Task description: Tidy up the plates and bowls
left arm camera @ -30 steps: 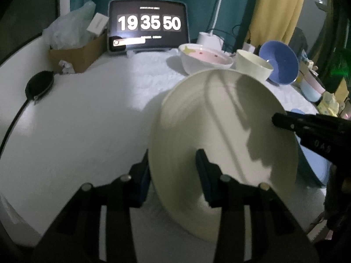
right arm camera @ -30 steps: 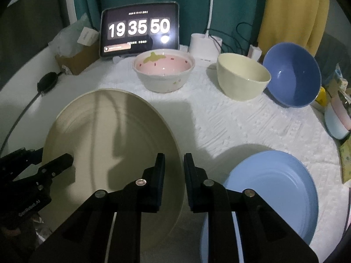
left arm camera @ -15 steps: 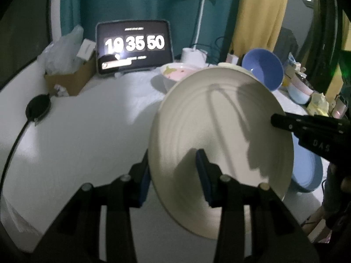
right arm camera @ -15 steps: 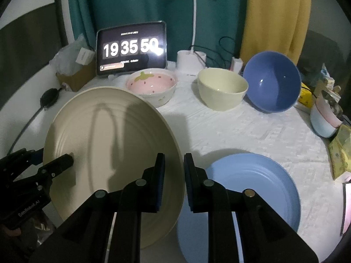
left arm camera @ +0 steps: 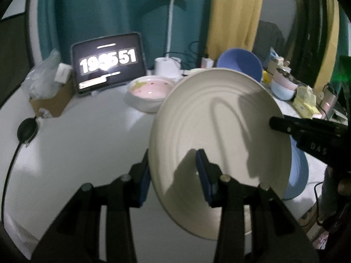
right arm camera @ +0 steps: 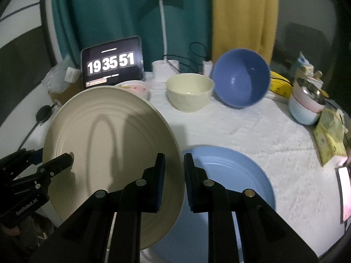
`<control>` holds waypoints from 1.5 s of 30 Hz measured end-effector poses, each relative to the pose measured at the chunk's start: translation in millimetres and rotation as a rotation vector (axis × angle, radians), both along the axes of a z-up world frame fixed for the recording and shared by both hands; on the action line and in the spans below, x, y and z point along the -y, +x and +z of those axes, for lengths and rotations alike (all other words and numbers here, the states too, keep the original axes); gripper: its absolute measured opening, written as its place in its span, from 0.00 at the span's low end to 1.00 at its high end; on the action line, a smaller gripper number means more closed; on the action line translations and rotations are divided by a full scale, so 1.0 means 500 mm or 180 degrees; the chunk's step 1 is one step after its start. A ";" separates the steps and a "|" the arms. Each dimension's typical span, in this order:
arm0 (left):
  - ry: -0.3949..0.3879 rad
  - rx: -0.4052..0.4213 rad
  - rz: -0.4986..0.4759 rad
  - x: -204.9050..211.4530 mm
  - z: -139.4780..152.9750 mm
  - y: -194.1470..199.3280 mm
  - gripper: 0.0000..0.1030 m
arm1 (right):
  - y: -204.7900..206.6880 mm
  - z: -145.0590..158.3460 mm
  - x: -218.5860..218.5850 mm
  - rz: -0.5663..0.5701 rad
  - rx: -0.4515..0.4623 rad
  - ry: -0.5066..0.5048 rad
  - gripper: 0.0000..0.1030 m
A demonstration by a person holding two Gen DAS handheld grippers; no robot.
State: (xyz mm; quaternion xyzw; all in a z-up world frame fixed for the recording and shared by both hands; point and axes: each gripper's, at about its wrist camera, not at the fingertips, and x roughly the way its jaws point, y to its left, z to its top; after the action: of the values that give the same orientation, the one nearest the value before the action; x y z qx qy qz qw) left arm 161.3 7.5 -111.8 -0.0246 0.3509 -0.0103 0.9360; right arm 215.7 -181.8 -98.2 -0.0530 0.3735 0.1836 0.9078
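A large cream plate point(left arm camera: 219, 131) hangs tilted above the table, gripped by both hands' tools. My left gripper point(left arm camera: 173, 155) is shut on its left rim, and my right gripper point(right arm camera: 174, 156) is shut on the opposite rim of the same plate point(right arm camera: 109, 135). A blue plate point(right arm camera: 230, 175) lies flat on the white cloth just right of and below it. At the back stand a pink-lined bowl point(left arm camera: 149, 92), a cream bowl point(right arm camera: 189, 92) and a tilted blue bowl point(right arm camera: 241, 81).
A tablet showing a clock point(right arm camera: 111, 63) and a white desk lamp point(right arm camera: 164, 70) stand at the table's back. Stacked small bowls point(right arm camera: 307, 107) and yellow packets sit at the right edge. A cardboard box point(left arm camera: 50, 103) and a black puck with a cable point(left arm camera: 27, 129) lie at the left.
Both grippers have risen with the cream plate between them. It now hangs higher above the table and overlaps the blue plate more. Neither grip has changed.
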 end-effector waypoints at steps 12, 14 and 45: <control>0.0017 -0.0040 -0.0365 0.136 0.006 0.043 0.39 | -0.004 -0.016 0.156 -0.0400 -0.0046 0.0121 0.19; 0.0027 -0.0050 -0.0416 0.156 0.005 0.048 0.39 | -0.004 -0.020 0.171 -0.0445 -0.0062 0.0134 0.19; 0.0187 -0.0331 -0.0620 0.249 -0.085 0.127 0.39 | 0.049 -0.102 0.240 -0.0735 -0.0289 -0.0019 0.19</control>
State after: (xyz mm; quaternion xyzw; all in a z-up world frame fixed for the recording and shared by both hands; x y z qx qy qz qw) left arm 225.0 -116.9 -154.5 0.0365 0.3999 -0.0897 0.9114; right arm 240.4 -301.8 -149.0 -0.0040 0.4184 0.0789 0.9048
